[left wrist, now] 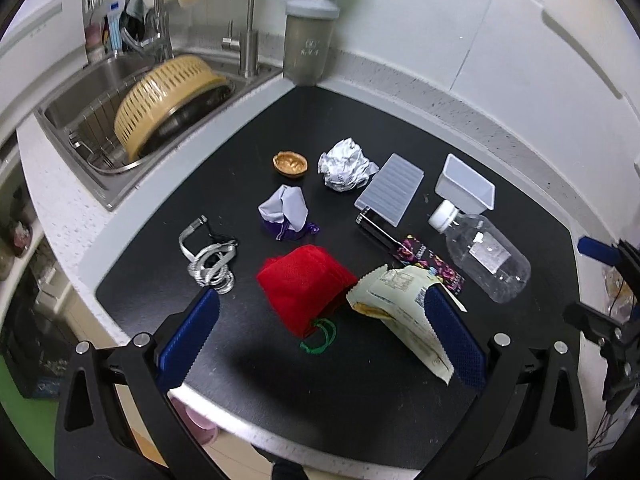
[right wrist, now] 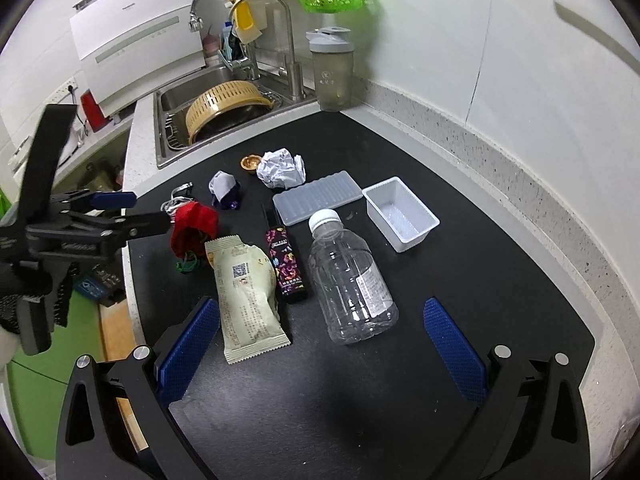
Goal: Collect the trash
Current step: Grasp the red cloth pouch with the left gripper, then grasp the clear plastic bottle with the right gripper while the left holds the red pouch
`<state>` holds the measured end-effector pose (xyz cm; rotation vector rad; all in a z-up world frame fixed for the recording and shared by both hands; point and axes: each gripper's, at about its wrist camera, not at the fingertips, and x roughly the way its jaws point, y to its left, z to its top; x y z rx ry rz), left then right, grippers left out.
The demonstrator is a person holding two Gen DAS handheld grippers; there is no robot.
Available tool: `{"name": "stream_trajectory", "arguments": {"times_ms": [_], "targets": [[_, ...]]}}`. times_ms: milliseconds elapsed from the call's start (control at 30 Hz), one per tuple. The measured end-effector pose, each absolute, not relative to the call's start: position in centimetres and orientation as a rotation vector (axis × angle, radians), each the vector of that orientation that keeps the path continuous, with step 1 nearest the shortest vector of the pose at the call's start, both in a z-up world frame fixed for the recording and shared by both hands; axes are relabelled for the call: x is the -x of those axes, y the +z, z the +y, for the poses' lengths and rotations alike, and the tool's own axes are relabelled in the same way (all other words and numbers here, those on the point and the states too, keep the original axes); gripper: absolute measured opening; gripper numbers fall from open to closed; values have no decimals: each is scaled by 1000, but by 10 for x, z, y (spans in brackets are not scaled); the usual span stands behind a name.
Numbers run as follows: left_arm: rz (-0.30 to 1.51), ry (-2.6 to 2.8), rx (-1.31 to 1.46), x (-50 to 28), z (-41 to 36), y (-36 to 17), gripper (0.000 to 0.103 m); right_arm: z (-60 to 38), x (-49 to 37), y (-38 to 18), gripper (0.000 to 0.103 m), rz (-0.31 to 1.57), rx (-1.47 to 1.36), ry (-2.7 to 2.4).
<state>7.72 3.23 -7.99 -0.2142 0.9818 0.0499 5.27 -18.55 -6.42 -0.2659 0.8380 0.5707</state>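
White wall (right wrist: 460,40); steel sink (right wrist: 180,96), speckled counter (right wrist: 520,168)

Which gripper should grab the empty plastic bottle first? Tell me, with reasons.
Right. The right gripper is open with the plastic bottle lying just ahead between its fingers. The left gripper faces the red pouch and snack wrapper; the bottle sits off to its right.

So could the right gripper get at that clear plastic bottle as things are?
Probably yes. The right gripper is open, and the clear bottle lies just ahead between its fingers with nothing on top.
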Motion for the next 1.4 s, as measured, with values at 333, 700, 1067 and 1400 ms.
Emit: {"name": "stream_trajectory", "arguments": {"times_ms": [333, 700, 1067, 1400], "targets": [[1063, 29, 289, -101, 39, -112, 35, -189, -63, -73, 98, 861, 266, 561], [1017, 9, 273, -96, 36, -98, 11, -188, -73, -80, 98, 873, 271, 555], [946, -1, 217, -81, 34, -58, 10, -177, -106, -98, 98, 911, 344, 536], [925, -19, 210, -77, 33, -49, 10, -164, -125, -121, 85, 986, 417, 591]]}}
